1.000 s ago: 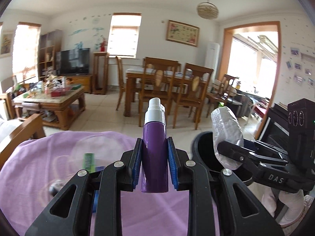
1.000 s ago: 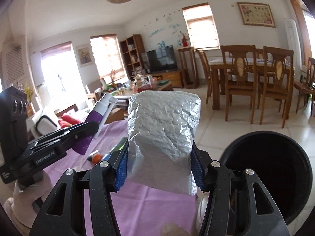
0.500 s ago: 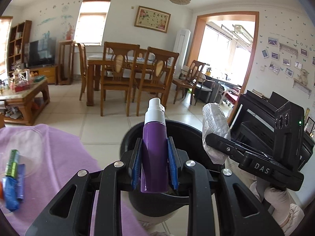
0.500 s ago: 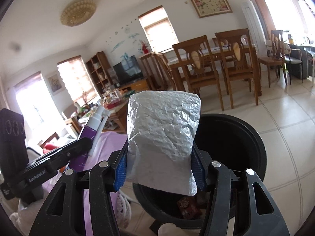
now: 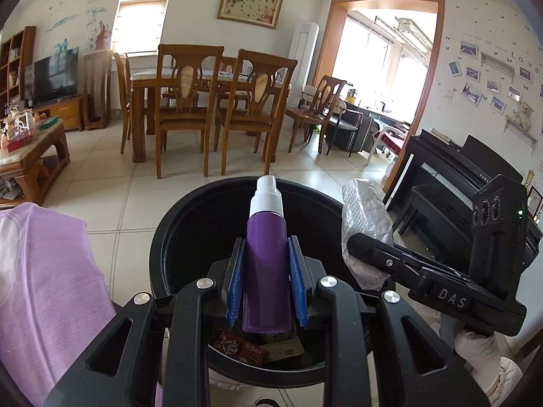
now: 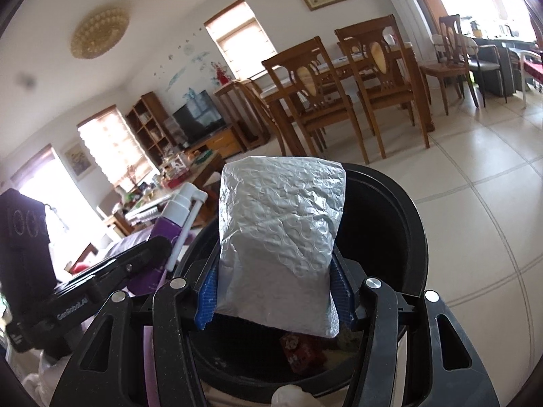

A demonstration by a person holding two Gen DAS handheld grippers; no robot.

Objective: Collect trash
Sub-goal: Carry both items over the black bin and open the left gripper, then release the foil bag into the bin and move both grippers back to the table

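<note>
both grippers, left gripper and right gripper, clamped, side by side.

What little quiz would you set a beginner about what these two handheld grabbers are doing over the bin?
1. True or false: the left gripper holds a purple spray bottle.
2. What does the right gripper hold? A) a silver bubble-wrap pouch B) a glass cup C) a newspaper
3. Fill in: both items hang over the open black ______, where a red wrapper already lies at the bottom.

Key:
1. True; the blue pads press on its sides.
2. A
3. bin
</note>
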